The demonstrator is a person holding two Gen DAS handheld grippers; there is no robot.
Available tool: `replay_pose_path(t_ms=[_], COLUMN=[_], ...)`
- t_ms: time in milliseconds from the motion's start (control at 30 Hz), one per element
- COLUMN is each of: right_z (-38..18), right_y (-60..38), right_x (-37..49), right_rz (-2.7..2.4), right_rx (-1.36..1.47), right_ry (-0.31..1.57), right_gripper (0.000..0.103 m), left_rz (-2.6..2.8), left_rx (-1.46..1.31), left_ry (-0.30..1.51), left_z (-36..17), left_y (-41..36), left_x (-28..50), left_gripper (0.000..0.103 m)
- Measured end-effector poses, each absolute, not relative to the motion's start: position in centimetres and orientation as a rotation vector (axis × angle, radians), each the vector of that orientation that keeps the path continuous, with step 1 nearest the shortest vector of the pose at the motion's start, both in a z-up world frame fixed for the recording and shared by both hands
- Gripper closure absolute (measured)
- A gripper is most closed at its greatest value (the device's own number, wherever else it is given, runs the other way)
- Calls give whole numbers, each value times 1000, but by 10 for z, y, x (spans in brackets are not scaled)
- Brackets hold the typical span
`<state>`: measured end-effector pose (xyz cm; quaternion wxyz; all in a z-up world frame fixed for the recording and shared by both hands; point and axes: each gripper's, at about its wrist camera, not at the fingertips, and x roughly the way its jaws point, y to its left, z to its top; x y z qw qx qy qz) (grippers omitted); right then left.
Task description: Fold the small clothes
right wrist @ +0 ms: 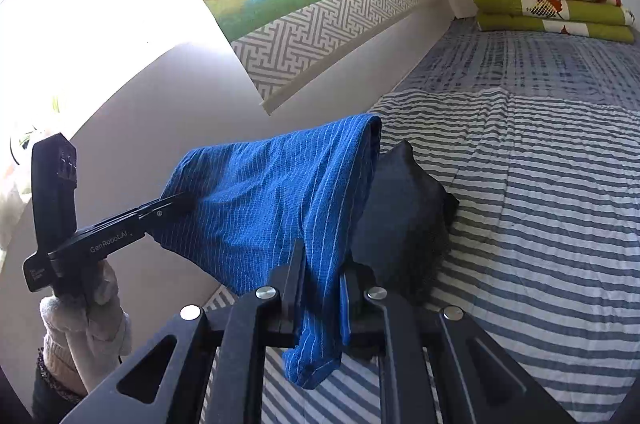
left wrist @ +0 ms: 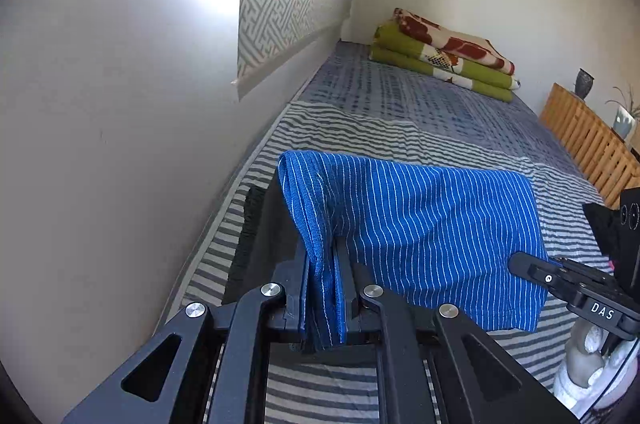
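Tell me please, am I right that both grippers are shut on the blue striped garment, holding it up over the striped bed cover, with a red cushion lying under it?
Nearly. The cushion under the blue striped garment is black, not red, as the right wrist view shows. The rest holds: the left gripper and right gripper are each shut on the garment above the striped bed cover.

Bright daylight comes in from the upper left in both views and washes the wall [left wrist: 100, 84] out to plain white glare. The striped bed cover [right wrist: 540, 204] is evenly lit and sharp. Straight lines bend near the edges, and the corners go dark and round.
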<state>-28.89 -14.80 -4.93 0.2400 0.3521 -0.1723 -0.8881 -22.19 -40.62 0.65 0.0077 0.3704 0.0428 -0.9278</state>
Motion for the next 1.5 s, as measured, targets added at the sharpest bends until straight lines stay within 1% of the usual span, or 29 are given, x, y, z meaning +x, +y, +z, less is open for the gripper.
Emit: replay_pose_path(t_ms=[167,300,367,400,433,467,500,533,600,700,800,933,1033,1233,1300,1367,1433,1467,1500], right_z=[-79,-95,-107,-113,-117,-118,-117,-114,-108,-98,-87,-66,-52,-23,-15,-9,-3,0,4], right_y=[-173,-176,-178,-179,-179,-177,-174,-169,-157,-142,-127,-109,-92,-58,-50,-40,-29,-22,-15], right_x=[-331,-354,-369,-376,-378,-379,-377,-374,-368,-352,-330,-287,-250,-165,-136,-107,-80,-64,-50], right_rz=[-2435,-2465,-2481,-2486,-2499,-2529,-2555,-2583,-2583,-2594,-2563,-2589,-2582,-2600,-2612,-2612,-2618,-2634,-2649], right_rx=[1018,1052,1129,1176,1216,1229,1223,1216,1207,1201,1218,1199,1199,1178,1178,1176,1173,1172,1167], right_ry=[-440,-431,-389,-360,-332,-306,-293,-301,-358,-361,-388,-312,-302,-277,-247,-227,-219,-217,-215], right_gripper=[91,91,90,88,85,83,79,71,71,71,71,71,71,71,71,70,68,68,67], left_rz=[-2861,-2844,-2790,-2735,-2702,-2685,-2679,-2673,-2669,-2628,-2575,-2621,-2660,-2768,-2819,-2877,-2925,-2938,-2955], left_rx=[1204,1245,1304,1314,1321,1319,1298,1273,1250,1238,1254,1262,1249,1214,1205,1187,1153,1137,1133], left_ry=[213,285,277,251,241,254,281,307,295,230,220,220,153,125,106,63,23,27,41], left_z=[-32,-65,-84,-92,-97,-100,-98,-96,-91,-84,-82,-71,-63,-25,-10,4,19,29,35], left_y=[-443,-454,-456,-457,-460,-463,-463,-466,-468,-467,-469,-451,-420,-335,-300,-265,-231,-219,-204], left_x=[-268,-299,-318,-324,-330,-333,-324,-322,-315,-305,-289,-255,-221,-142,-109,-82,-49,-30,-16], left_gripper=[93,93,89,89,86,76,71,66,65,65,65,66,66,64,60,52,47,43,42])
